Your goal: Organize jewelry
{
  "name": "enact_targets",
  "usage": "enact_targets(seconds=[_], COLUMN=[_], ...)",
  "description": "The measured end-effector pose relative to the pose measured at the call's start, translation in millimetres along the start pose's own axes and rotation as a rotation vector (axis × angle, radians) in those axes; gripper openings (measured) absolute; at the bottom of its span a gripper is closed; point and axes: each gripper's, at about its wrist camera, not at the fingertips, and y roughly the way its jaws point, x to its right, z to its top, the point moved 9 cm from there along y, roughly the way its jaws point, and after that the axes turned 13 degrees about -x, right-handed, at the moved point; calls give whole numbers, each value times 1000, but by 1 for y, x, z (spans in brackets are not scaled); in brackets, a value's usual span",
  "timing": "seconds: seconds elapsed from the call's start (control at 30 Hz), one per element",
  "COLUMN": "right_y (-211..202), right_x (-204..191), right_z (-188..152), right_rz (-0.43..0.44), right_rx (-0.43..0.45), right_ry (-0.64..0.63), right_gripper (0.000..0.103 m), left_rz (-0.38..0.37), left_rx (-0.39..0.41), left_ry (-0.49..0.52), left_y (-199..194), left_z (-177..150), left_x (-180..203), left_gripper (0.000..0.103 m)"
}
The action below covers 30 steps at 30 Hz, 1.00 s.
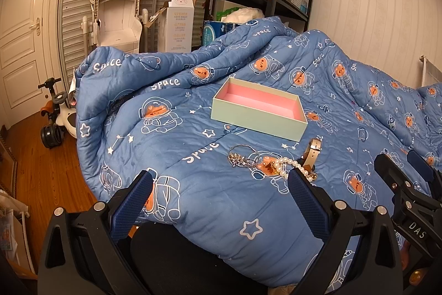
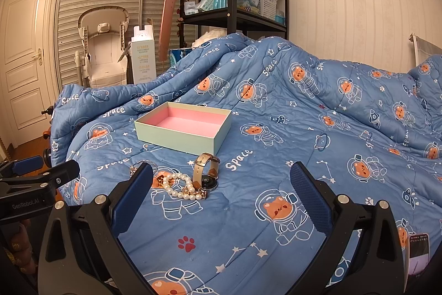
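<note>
The left gripper [image 1: 219, 201] stood wide apart and held nothing, poised low over the blue space-print quilt [image 1: 193, 212] with its two fingers bracketing bare fabric. Just ahead of it and a little to its right lay the jewelry in a loose cluster, probably set out close together so either claw could take a piece without a long reach: a silver ring with a chain charm [image 1: 241, 156] nearest its centre line, then a pearl bracelet [image 1: 287, 166] whose far end ran behind the tip of its right finger, then a beige-strapped watch [image 1: 310, 154] beyond that finger. Farther ahead sat the open box [image 1: 257, 115], pale green outside and pink inside, still with nothing in it, so the sorting looked barely begun. The box lay with its mouth upward and near the cluster, likely as the place the pieces were meant to go. The right gripper [image 2: 221, 201] was likewise spread wide and empty; from it, the pearls [image 2: 179, 187] and watch [image 2: 205, 170] lay just ahead between its fingers, toward the left one, and the box [image 2: 183, 129] stood beyond them. A phone [image 2: 418, 253] rested on the quilt off to its right.
</note>
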Motion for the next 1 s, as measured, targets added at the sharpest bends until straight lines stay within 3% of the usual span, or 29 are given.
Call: enact_targets(seconds=[0.37, 0.63, 1.0], right_y=[2, 11, 39], right_x=[-1, -10, -21], right_z=[-2, -4, -10], right_rz=[36, 89, 128], right_rx=[-11, -47, -166], right_ry=[-1, -9, -34], right_gripper=[98, 98, 98], left_rz=[-3, -58, -89], left_rx=[-3, -8, -46], left_ry=[-1, 17, 19], left_y=[-2, 8, 16], left_z=[-1, -6, -2], left_x=[3, 9, 9], left_gripper=[96, 96, 96])
